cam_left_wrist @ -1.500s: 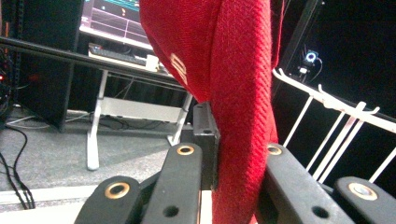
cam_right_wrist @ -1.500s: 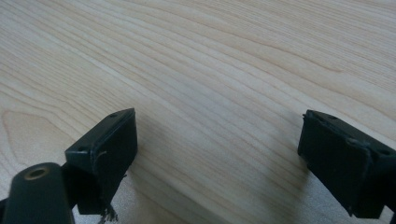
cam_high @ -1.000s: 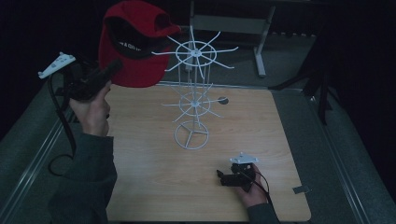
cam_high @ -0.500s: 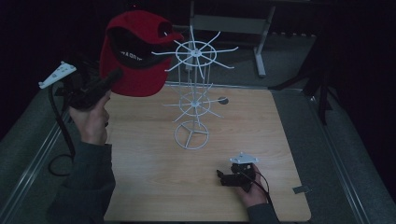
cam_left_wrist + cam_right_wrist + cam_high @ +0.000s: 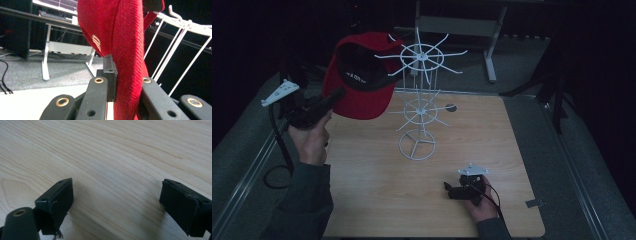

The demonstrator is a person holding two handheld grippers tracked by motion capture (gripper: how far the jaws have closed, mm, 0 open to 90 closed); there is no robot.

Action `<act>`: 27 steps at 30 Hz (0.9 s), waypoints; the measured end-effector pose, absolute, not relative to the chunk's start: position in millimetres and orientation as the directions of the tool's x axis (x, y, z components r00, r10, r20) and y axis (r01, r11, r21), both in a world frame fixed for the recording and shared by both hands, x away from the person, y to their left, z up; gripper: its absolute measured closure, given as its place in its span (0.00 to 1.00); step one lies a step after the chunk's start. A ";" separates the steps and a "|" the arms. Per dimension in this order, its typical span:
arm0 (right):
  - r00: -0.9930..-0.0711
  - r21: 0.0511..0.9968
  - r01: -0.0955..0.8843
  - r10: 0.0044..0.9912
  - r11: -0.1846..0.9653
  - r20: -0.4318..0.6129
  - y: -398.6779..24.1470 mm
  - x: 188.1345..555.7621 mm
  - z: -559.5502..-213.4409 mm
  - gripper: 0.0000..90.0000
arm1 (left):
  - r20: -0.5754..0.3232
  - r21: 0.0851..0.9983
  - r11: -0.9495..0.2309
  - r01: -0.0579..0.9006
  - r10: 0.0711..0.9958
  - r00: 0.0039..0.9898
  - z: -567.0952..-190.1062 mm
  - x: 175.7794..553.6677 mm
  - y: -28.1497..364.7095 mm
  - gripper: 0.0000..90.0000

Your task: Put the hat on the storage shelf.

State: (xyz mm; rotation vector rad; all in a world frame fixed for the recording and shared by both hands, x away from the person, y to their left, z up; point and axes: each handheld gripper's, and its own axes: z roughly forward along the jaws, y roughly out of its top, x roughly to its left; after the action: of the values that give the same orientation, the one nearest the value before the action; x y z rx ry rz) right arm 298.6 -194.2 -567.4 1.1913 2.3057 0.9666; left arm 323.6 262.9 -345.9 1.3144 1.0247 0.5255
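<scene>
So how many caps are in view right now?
1. The red cap is held up in the left tool, beside the white wire rack's top arms. None hang on the rack.

light wooden table (image 5: 362, 190) with a white wire rack (image 5: 418, 145) near its middle

We see the wire rack (image 5: 418, 107) standing mid-desk (image 5: 507, 150). The cap (image 5: 359, 80) hangs against its upper-left arms, above the desk's left edge. Our right gripper (image 5: 451, 190) rests on the desk, in front and right of the rack.
</scene>
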 end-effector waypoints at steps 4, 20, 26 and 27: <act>-0.574 0.717 0.565 0.819 0.407 -0.012 -194.3 298.6 -567.4 0.13 | -0.290 0.952 0.193 0.235 0.812 0.506 -356.6 319.9 257.0 0.93; -0.575 0.717 0.565 0.818 0.407 -0.012 -194.2 298.6 -567.4 0.13 | -0.321 0.940 0.185 0.287 0.768 0.555 -380.7 319.6 255.6 0.72; -0.575 0.718 0.564 0.818 0.409 -0.014 -194.3 298.7 -567.4 0.13 | -0.316 0.943 0.189 0.275 0.773 0.550 -376.4 317.5 256.3 0.50; -0.575 0.718 0.564 0.818 0.408 -0.014 -194.3 298.7 -567.4 0.13 | -0.314 0.943 0.190 0.274 0.783 0.537 -376.0 317.0 256.9 0.47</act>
State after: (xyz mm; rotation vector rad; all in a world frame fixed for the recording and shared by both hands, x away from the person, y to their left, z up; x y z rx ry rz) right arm 298.7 -194.3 -567.4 1.1891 2.3060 0.9665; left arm 317.0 256.9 -376.0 1.3807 0.9996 0.4571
